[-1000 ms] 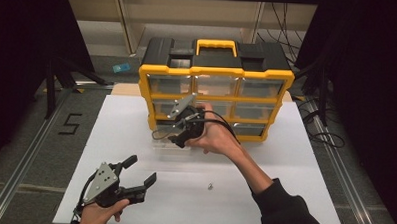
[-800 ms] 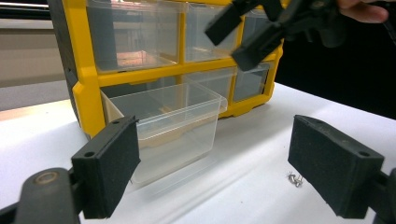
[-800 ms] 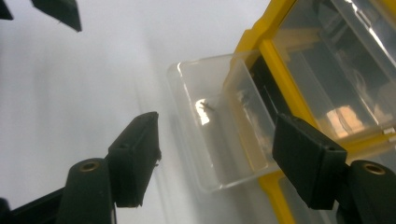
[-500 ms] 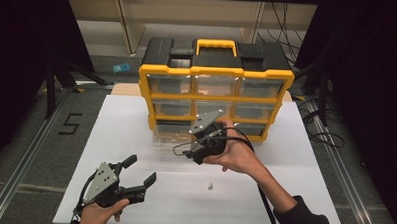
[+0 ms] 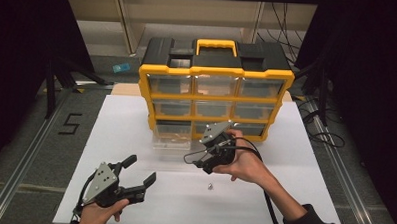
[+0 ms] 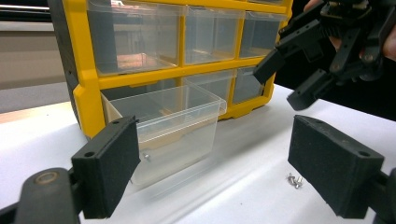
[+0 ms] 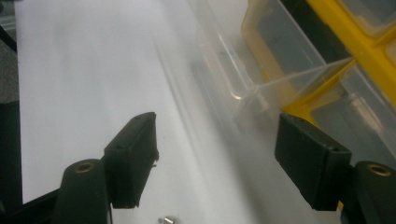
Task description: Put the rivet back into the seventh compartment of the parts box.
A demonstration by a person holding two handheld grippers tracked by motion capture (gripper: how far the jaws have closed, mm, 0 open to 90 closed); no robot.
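1. I am holding the right hand-held gripper [image 5: 201, 161] above the white worktop [image 5: 293, 195], jaws apart and just opening wider, nothing between them.
2. The small silver screw [image 5: 210, 185] is lying on the worktop just below it.
3. The clear plastic drawer [image 5: 171, 137] is standing pulled out of the yellow-framed organiser cabinet [image 5: 217, 71].
4. I am resting the left hand-held gripper [image 5: 140, 171] near the front edge, jaws apart, empty.

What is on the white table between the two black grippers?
In the high view, one small silver screw lies on the white table between left gripper and right gripper.

Both claws [image 5: 137, 172] [image 5: 195, 159] wide apart, empty
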